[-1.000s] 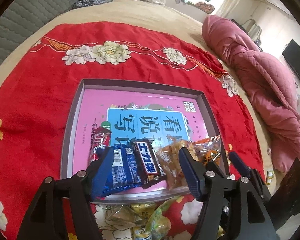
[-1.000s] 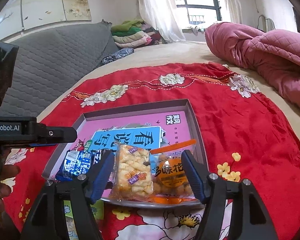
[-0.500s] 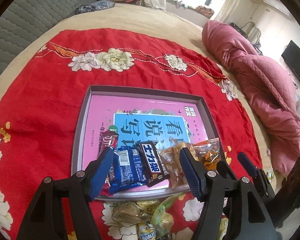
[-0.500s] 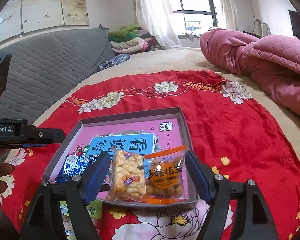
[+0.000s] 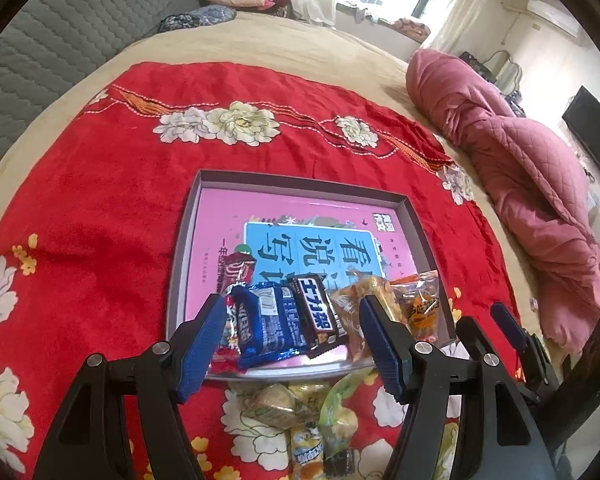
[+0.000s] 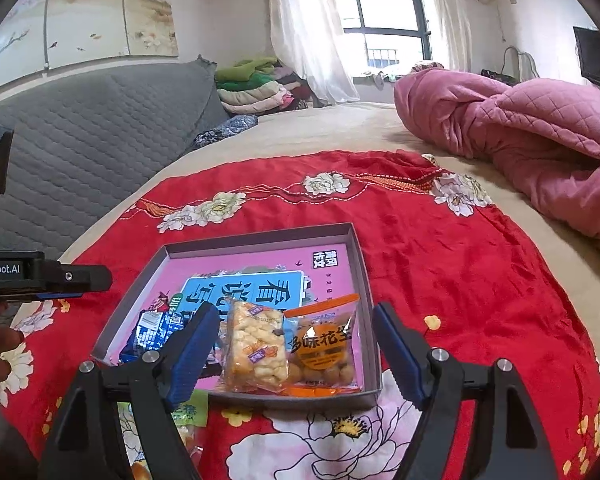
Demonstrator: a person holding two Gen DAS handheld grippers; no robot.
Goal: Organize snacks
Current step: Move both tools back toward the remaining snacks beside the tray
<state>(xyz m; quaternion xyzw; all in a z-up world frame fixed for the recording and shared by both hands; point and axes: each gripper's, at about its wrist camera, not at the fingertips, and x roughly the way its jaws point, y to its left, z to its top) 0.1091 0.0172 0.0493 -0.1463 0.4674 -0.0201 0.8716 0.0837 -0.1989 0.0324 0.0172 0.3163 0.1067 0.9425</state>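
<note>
Bed with a red floral blanket [image 5: 100, 208], and the snacks are lined up along the near edge of the shallow gray box [image 5: 300, 182] sitting on it. I'd guess roughly halfway: blue wafer pack [image 5: 274, 326], chocolate bar [image 5: 314, 312], rice cracker [image 6: 254, 346] and peanut bag [image 6: 324, 346] are in, long axes pointing away toward the far rim. Loose candies [image 5: 292, 408] wait on the blanket just in front. Left gripper [image 5: 296, 344] and right gripper [image 6: 296, 348] both hang spread apart, holding nothing.

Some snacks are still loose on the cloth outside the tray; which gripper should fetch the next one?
Left, probably. The left gripper is open with the loose snack pile just below it, in front of the tray. The right gripper is open too, but faces packets already in the tray.
</note>
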